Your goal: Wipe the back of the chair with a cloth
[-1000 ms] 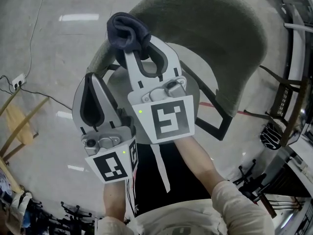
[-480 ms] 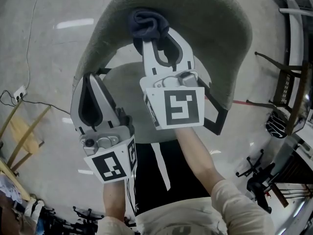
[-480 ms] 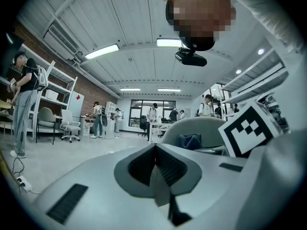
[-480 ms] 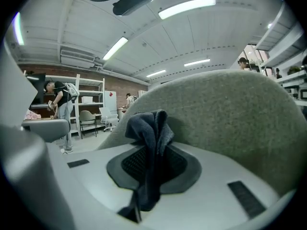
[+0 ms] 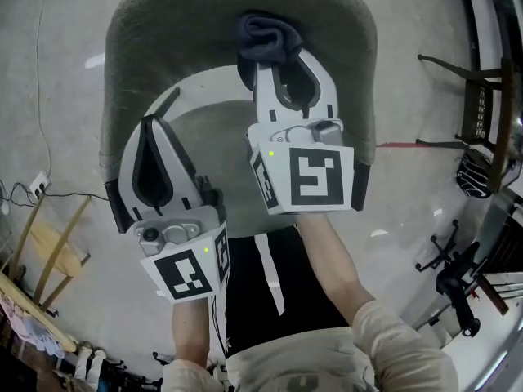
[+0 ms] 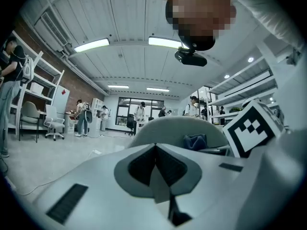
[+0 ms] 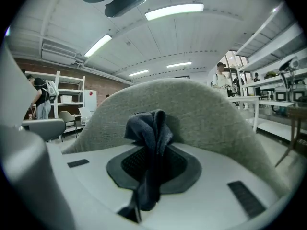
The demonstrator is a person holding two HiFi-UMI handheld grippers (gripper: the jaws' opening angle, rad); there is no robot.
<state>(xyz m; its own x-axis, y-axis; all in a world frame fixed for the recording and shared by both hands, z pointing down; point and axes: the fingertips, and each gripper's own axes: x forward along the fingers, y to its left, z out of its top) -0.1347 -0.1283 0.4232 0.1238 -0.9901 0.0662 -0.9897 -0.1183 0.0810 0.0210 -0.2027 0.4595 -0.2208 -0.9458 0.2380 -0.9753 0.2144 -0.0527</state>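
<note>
The chair's grey fabric back [image 5: 163, 31] curves across the top of the head view, above its round seat [image 5: 221, 145]. My right gripper [image 5: 282, 55] is shut on a dark blue cloth [image 5: 265, 37], which is bunched against the inner face of the back [image 7: 201, 114]. From the right gripper view the cloth [image 7: 151, 143] hangs pinched between the jaws. My left gripper [image 5: 151, 133] is shut with nothing in it, held lower left near the back's left end. The left gripper view shows its own closed jaws [image 6: 156, 150] with the chair back [image 6: 172, 131] and the cloth [image 6: 194, 142] beyond.
A wooden stool [image 5: 49, 247] and a wall socket with cable [image 5: 37, 188] lie on the floor at left. A dark metal chair frame [image 5: 478, 113] and wheeled chair bases [image 5: 458, 276] stand at right. People and shelving show far off.
The right gripper has carried the cloth rightwards along the inside of the chair back. The left gripper has stayed about where it was.
</note>
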